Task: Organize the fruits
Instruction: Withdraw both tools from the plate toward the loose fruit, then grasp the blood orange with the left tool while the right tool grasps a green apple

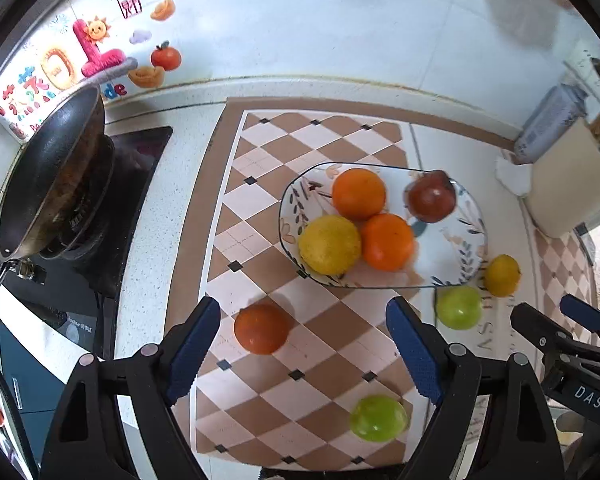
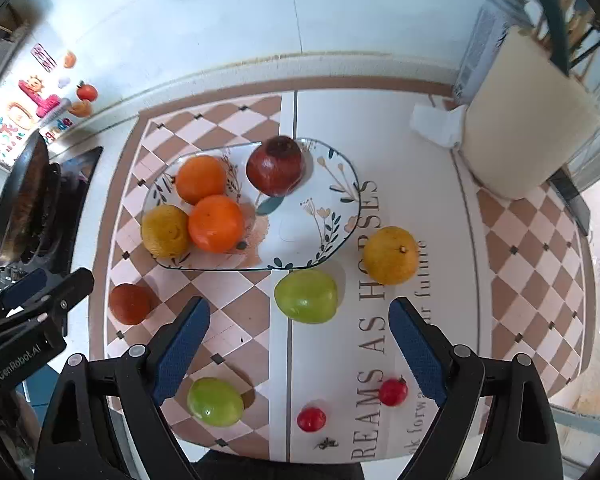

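Orange and yellow fruit sat touching on the glass plate point(image 2: 342, 184) at twelve o'clock, while the left gripper point(image 1: 303, 354) and right gripper point(image 2: 299, 354) hung wide open, holding nothing

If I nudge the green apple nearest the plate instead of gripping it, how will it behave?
The green apple looks round and glossy, so it would probably roll and may slip. It sits loose on the flat mat beside the plate, so it could bump the rim. It looks firm, unlikely to deform.
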